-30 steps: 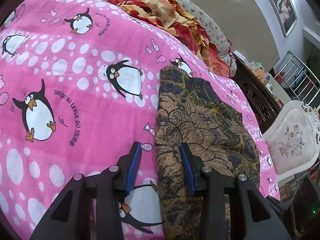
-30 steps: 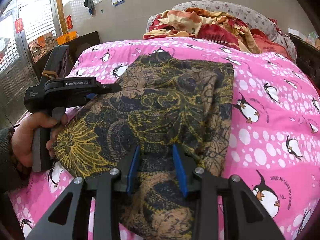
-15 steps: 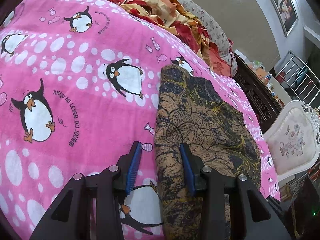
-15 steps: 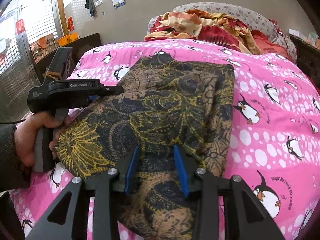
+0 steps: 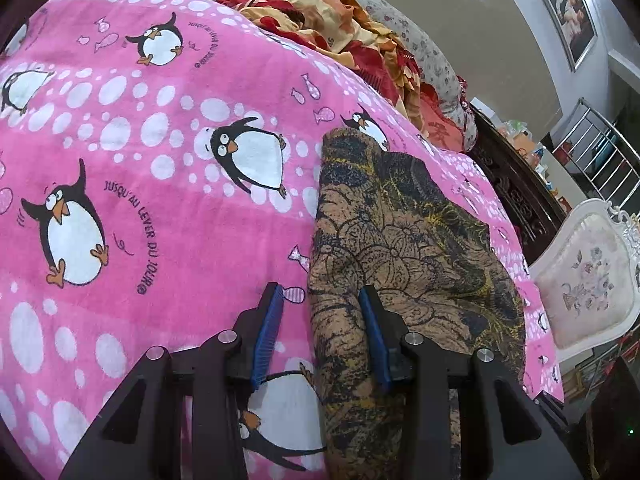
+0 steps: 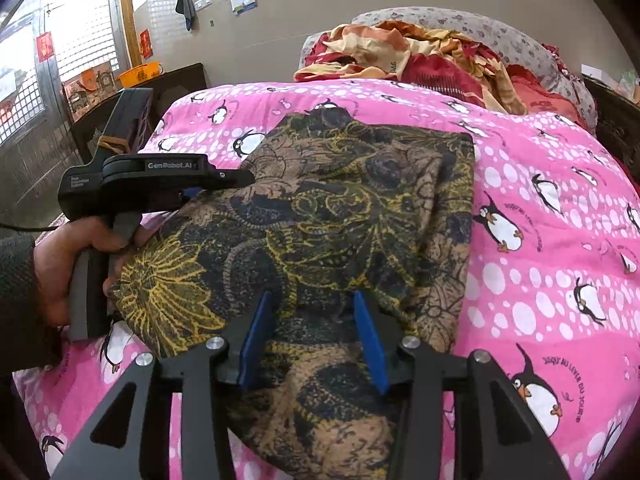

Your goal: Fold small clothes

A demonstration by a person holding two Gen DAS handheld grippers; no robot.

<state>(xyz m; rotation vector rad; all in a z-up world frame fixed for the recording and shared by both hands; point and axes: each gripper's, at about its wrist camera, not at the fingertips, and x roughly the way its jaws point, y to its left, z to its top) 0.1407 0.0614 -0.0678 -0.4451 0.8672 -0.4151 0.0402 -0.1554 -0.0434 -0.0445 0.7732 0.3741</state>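
Left gripper: the black two-finger left gripper with blue pads (image 5: 320,332) is spread wide and grips nothing. Its left pad hangs over the pink penguin-print fleece blanket (image 5: 160,168); its right pad lies at the near left edge of the garment, though whether it touches the cloth cannot be told. The edge of the cloth runs up between the two fingers.

Left hand: in the right wrist view the person's left hand (image 6: 68,264) wraps the grey handle, and the black body of that gripper reaches over the garment's left side.

Garment: the brown, black and yellow floral-patterned cloth garment (image 6: 344,216) lies on the blanket, roughly in the middle of the bed, folded into a broad panel with a straight right edge and a rumpled near end.

Right gripper: the black two-finger right gripper with blue pads (image 6: 314,340) is also spread apart, poised over the garment's near end with cloth showing between its fingers; nothing is pinched.

Far end of bed: a crumpled red, orange and cream patterned bedding heap (image 6: 420,56) sits beyond the blanket, well apart from the garment.

Right side: a white ornate upholstered chair (image 5: 588,280) stands beside the bed.
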